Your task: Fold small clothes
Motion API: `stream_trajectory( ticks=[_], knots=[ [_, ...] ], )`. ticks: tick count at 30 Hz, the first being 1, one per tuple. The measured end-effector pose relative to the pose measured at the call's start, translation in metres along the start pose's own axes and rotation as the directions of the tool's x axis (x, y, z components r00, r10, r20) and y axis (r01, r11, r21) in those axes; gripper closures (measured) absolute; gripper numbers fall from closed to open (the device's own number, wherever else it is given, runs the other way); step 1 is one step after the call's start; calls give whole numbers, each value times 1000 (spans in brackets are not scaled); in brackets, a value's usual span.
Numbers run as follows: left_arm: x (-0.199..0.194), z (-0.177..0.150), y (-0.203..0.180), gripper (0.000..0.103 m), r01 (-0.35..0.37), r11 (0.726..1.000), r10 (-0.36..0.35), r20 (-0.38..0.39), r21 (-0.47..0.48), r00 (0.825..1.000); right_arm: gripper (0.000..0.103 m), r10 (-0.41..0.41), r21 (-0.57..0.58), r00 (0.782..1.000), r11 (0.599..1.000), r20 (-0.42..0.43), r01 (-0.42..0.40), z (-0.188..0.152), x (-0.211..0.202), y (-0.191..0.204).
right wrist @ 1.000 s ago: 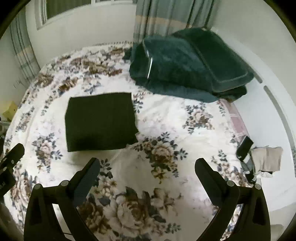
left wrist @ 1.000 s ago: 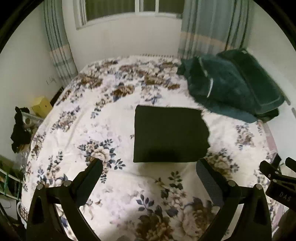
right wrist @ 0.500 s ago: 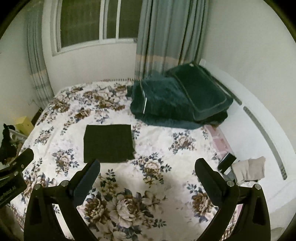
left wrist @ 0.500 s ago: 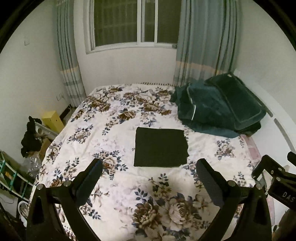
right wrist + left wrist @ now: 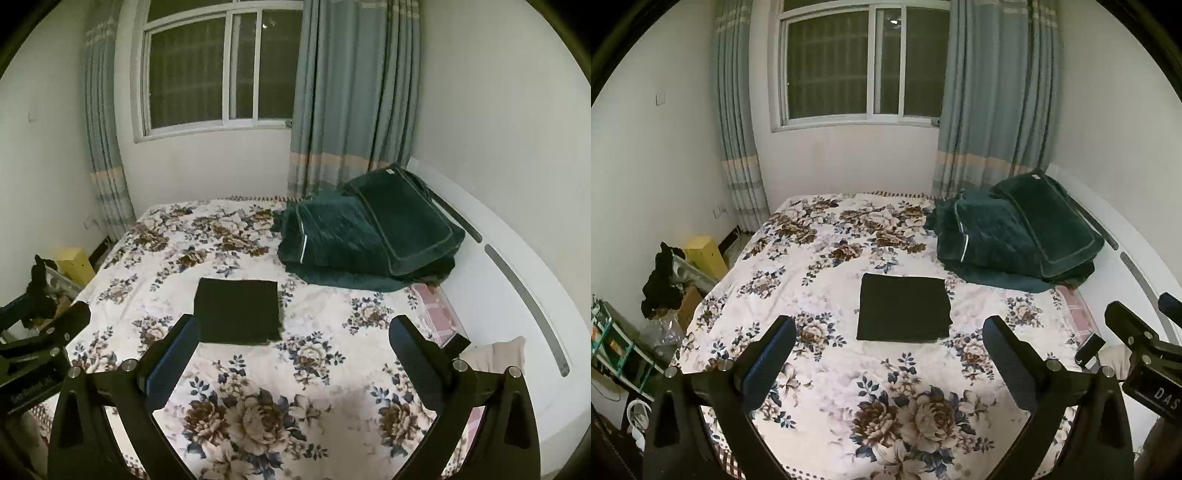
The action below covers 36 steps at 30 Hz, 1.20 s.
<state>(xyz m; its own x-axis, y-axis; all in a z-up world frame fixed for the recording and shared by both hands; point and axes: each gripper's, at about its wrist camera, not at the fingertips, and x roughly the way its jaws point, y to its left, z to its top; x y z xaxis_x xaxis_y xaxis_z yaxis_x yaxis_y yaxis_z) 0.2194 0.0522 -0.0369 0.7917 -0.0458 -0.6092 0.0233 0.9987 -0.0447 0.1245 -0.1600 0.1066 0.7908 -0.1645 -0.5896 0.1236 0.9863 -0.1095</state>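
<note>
both grippers hang above the near end of the bed, jaws spread wide with nothing between them. the left gripper (image 5: pixel 888 352) frames the floral bedspread (image 5: pixel 820 295), and the right gripper (image 5: pixel 293 350) does the same from a spot further to the right. one dark cloth (image 5: pixel 904 313), folded into a flat, neat rectangle, lies in the middle of the bed, well apart from both sets of fingers; in the right wrist view it (image 5: pixel 239 311) sits beyond the left finger, partly overlapped by its tip. a heap of dark green bedding (image 5: pixel 1015 240) is piled at the far right corner of the bed against the white headboard (image 5: pixel 517 280). behind the bed, a window (image 5: pixel 862 66) shows dark glass between blue-grey curtains (image 5: pixel 993 96). a yellow box (image 5: pixel 705 256) and some black fabric (image 5: pixel 661 280) draped over clutter stand on the floor at the left side. at the right edge of the left wrist view the right gripper's frame shows, near a beige cloth (image 5: pixel 498 354) by the headboard.
</note>
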Motion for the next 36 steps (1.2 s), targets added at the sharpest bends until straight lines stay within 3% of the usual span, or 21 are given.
stream_trajectory(
  ticks=[7,15,36],
  knots=[
    [-19,0,-6,0,-1,1000,1,-14,10,1000,0,45,16,999,999,13,-45,8,-15,-10],
    [-35,6,-3,0,-18,1000,18,29,-8,999,0,49,11,999,999,18,-49,10,-29,-12],
    [-48,10,3,0,-28,1000,28,52,-10,998,0,76,-18,997,997,21,-75,19,-28,-2]
  ],
)
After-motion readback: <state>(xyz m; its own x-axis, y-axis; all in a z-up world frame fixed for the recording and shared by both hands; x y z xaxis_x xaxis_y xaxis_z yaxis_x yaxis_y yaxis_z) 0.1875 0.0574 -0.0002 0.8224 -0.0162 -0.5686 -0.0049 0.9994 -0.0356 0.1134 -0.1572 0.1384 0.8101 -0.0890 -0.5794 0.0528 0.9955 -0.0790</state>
